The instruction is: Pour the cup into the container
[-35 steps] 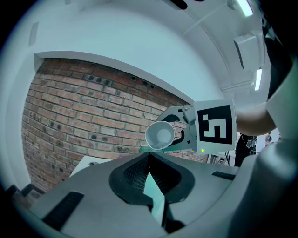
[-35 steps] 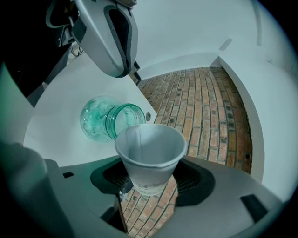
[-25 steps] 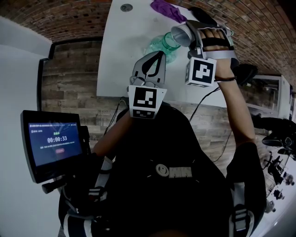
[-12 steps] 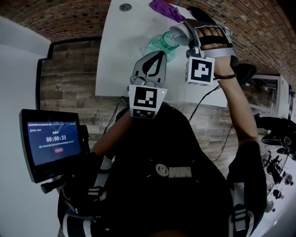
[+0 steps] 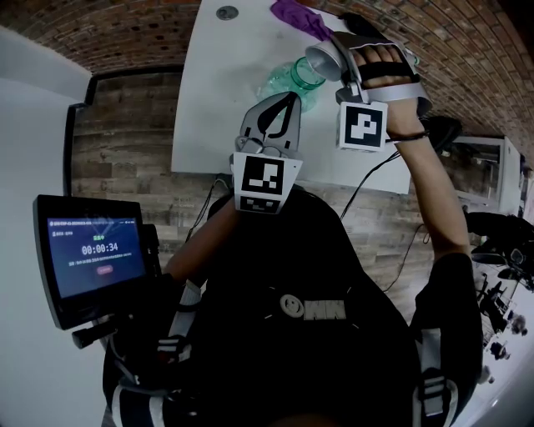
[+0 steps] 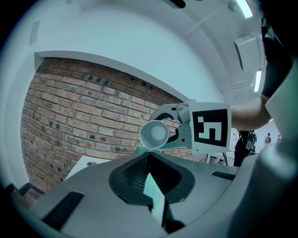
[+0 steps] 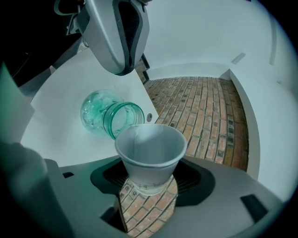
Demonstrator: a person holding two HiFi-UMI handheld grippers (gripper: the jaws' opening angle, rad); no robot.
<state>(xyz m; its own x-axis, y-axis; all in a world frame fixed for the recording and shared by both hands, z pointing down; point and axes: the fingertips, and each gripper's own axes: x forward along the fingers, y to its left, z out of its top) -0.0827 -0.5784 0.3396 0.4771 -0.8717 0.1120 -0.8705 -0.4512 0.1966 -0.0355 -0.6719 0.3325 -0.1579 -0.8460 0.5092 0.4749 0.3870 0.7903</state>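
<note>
Right gripper [image 7: 147,185] clamped on base of cup [image 7: 149,151]. Cup tipped, rim just beside mouth of jar [image 7: 111,116], at jar's 2 o'clock in head view. Left gripper [image 5: 289,98] jaws together, holding nothing, tips near jar at its 6 o'clock, not touching. Jar sits mid-table [image 5: 209,108]. Bare top runs wide toward 9 o'clock; near edge at 6. Cloth [image 5: 299,17] at 12, by far edge.
</note>
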